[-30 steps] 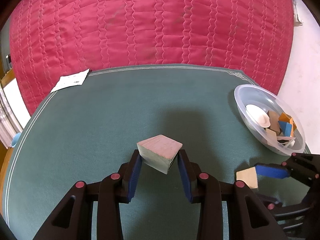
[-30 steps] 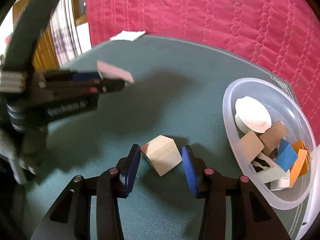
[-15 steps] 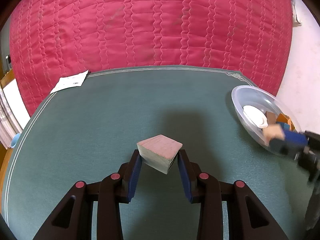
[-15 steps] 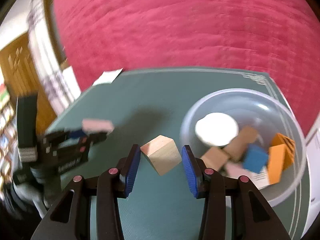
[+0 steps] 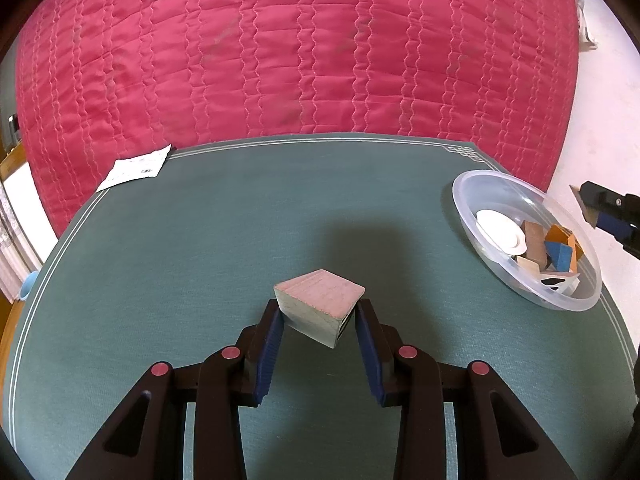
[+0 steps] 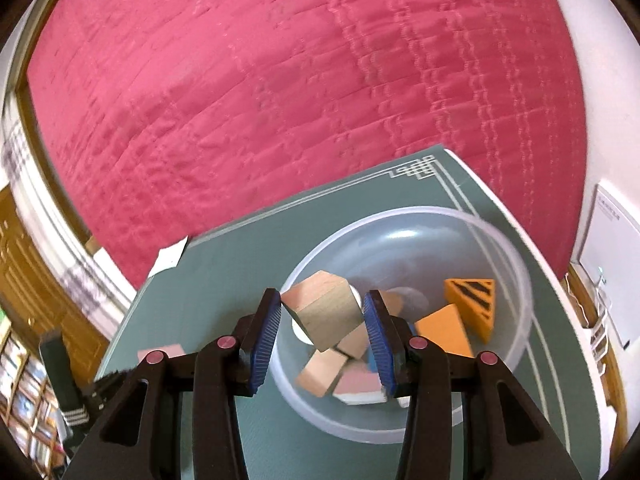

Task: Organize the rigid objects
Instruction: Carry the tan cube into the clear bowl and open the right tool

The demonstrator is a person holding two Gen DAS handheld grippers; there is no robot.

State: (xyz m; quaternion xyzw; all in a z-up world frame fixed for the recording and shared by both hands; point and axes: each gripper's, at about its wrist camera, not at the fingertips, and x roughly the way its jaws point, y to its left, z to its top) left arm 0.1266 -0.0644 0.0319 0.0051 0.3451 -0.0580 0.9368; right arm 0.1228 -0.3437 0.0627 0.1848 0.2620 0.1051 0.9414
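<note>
Right hand-held gripper (image 6: 323, 316) pinches a wooden block (image 6: 322, 314); we see the bowl (image 6: 516, 280) directly beneath and ahead. Left hand-held gripper (image 5: 319, 314), farther off, clamps another block (image 5: 320, 305).

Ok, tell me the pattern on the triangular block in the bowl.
Orange with black stripes; right wrist view shows it best.

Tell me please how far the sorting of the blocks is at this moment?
Done: several wooden and coloured blocks lie in the clear plastic bowl. In hand: the right gripper holds a plain wooden cube above the bowl; the left gripper holds a pale wooden block over the green table mat. Left: dropping both in.
</note>
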